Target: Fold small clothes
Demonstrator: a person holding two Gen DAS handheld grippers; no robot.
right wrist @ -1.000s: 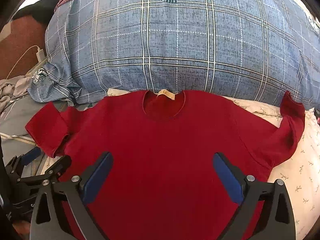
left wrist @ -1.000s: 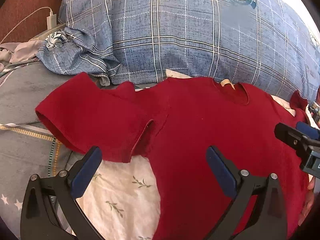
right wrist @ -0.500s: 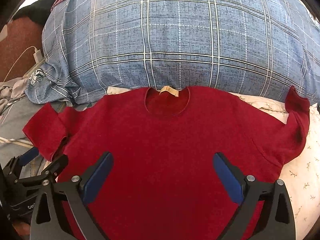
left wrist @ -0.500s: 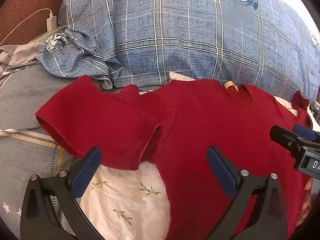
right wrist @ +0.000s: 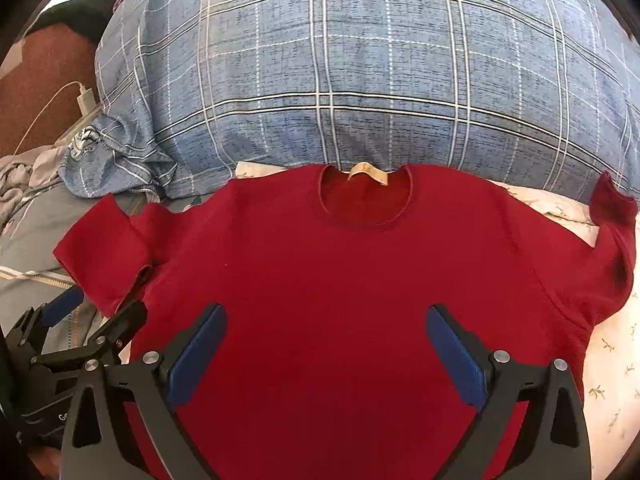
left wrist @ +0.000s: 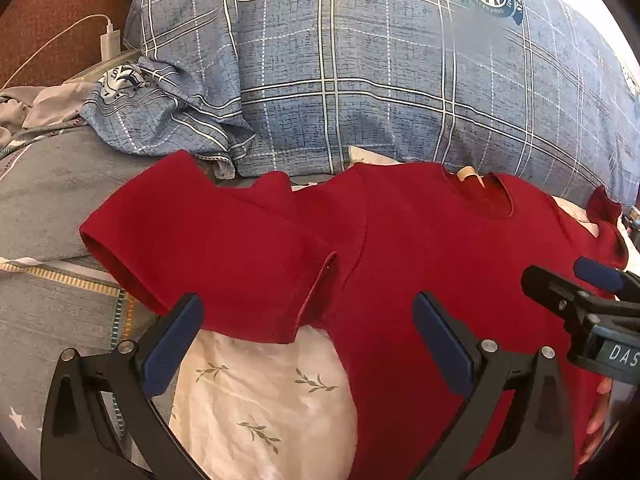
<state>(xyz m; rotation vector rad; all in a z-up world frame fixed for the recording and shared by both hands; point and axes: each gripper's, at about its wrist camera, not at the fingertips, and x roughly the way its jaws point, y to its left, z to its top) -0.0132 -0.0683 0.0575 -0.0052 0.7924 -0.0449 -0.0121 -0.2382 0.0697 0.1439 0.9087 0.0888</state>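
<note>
A small red short-sleeved T-shirt [right wrist: 340,280] lies spread flat on the bed, neck hole and tan label [right wrist: 366,172] toward the pillow. Its left sleeve [left wrist: 200,248] reaches onto the grey blanket; its right sleeve [right wrist: 612,240] curls up at the cuff. My left gripper [left wrist: 308,340] hovers open over the left armpit and sleeve hem, holding nothing. My right gripper [right wrist: 326,354] hovers open above the middle of the shirt's chest, holding nothing. Each gripper shows at the edge of the other's view: the right gripper [left wrist: 592,292], the left gripper [right wrist: 92,320].
A large blue plaid pillow [right wrist: 360,72] lies right behind the collar. White leaf-print sheet [left wrist: 256,392] shows under the shirt, a grey blanket [left wrist: 52,200] lies left. A white charger and cable [left wrist: 109,38] sit at the far left by a reddish headboard [left wrist: 48,12].
Both grippers have moved back and down a little, so the shirt sits lower in both views. The shirt itself has not shifted; both grippers stayed open.
</note>
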